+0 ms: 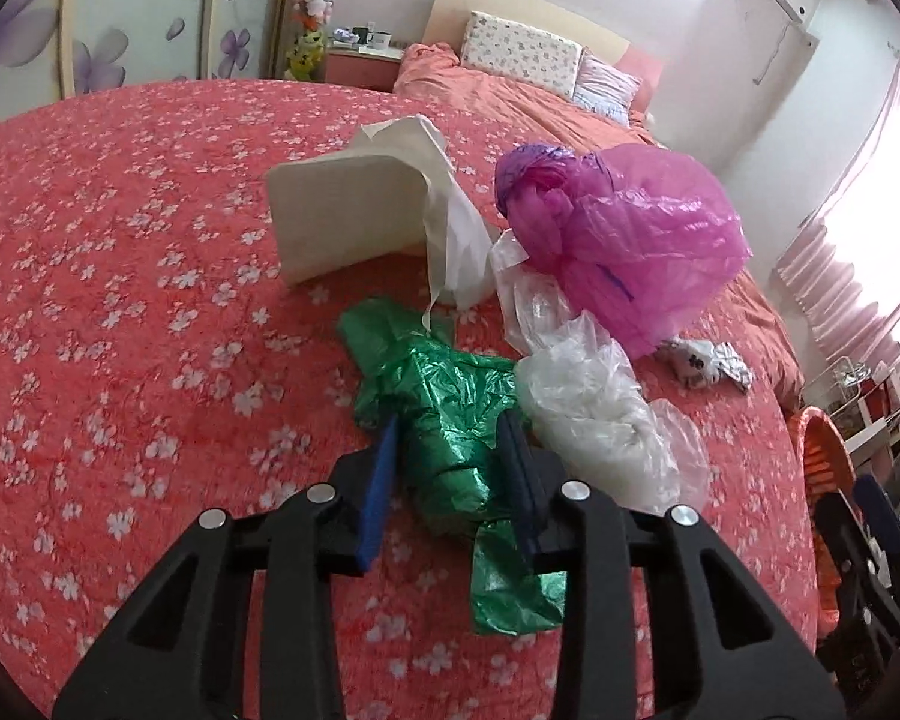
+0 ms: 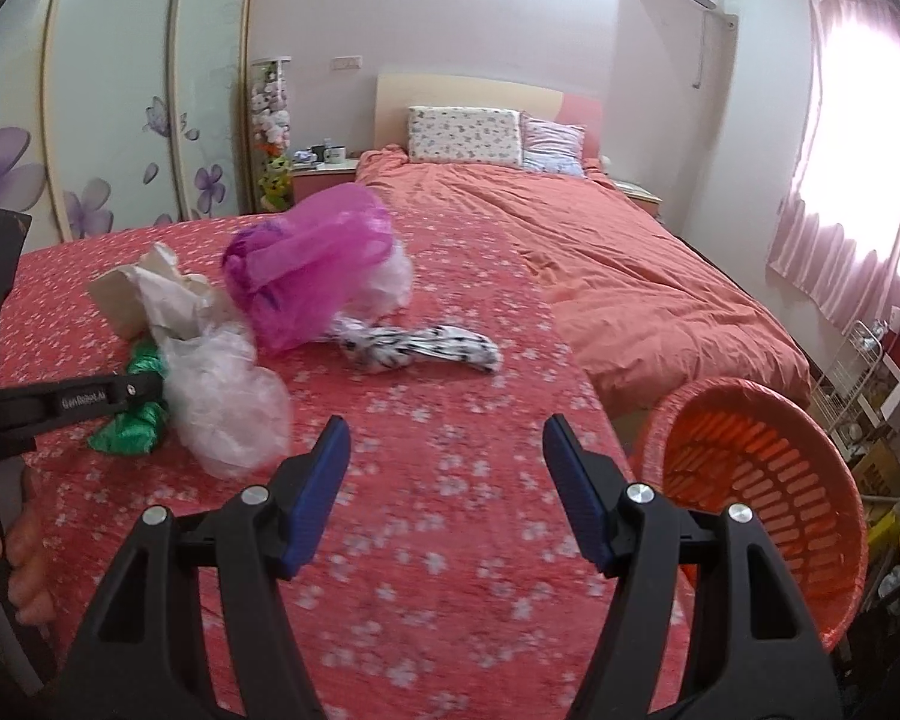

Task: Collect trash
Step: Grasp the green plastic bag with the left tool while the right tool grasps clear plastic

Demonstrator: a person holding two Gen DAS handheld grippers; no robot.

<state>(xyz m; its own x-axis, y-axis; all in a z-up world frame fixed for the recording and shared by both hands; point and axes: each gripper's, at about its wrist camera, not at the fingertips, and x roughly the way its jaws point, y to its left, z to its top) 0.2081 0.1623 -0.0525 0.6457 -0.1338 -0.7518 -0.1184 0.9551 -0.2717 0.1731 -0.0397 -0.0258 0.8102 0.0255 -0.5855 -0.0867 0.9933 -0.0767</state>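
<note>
A crumpled green plastic bag [image 1: 444, 384] lies on the red flowered bedspread [image 1: 120, 300]. My left gripper [image 1: 450, 418] is shut on it, both blue pads touching its sides. The right wrist view shows that gripper [image 2: 150, 387] from the side, with the green bag [image 2: 132, 429] under it. Around it lie a clear plastic bag [image 1: 600, 414], a pink bag [image 1: 636, 234], a folded white card with paper [image 1: 342, 216] and a black-and-white wrapper [image 2: 426, 348]. My right gripper [image 2: 447, 422] is open above bare bedspread, nothing between its fingers.
An orange slotted basket [image 2: 762, 480] leans at the bed's right edge, close to my right gripper. Beyond the trash are a rumpled orange duvet [image 2: 630, 276] and pillows [image 2: 462, 135]. A person's hand [image 2: 24, 546] holds the left gripper's handle. A wire rack [image 2: 858, 378] stands by the window.
</note>
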